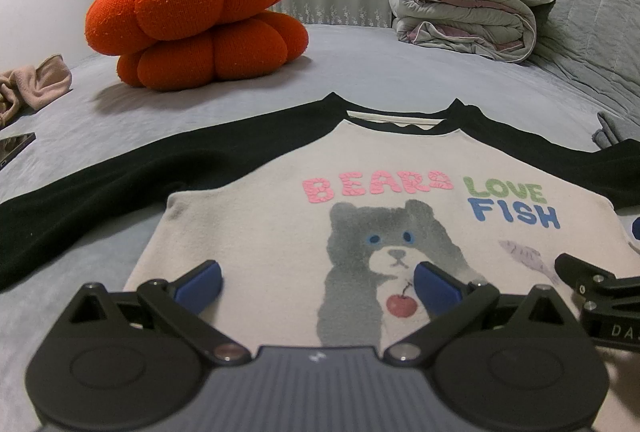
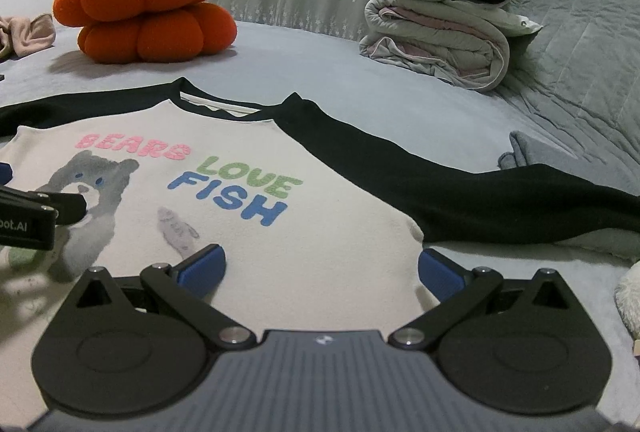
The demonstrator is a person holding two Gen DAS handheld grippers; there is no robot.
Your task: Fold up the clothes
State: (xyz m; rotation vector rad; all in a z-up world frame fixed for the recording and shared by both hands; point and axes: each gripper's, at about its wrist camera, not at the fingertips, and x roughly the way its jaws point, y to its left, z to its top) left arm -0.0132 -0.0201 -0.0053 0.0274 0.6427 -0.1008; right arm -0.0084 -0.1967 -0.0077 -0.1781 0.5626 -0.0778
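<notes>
A cream shirt (image 1: 256, 216) (image 2: 328, 232) with black raglan sleeves lies flat, front up, on the grey bed, collar away from me. It carries a grey bear print and the words BEARS LOVE FISH. Its left sleeve (image 1: 100, 184) and right sleeve (image 2: 480, 196) are spread outward. My left gripper (image 1: 318, 282) is open low over the bear near the hem, nothing between its blue pads. My right gripper (image 2: 322, 270) is open above the shirt's lower right part, also holding nothing. Each gripper shows at the edge of the other's view.
An orange pumpkin cushion (image 1: 196, 20) sits at the back left, a folded quilt with a purple pillow (image 1: 476, 16) at the back right. Pink cloth (image 1: 36, 84) and a dark flat object (image 1: 16, 146) lie far left. Grey fabric (image 2: 524, 148) lies beyond the right sleeve.
</notes>
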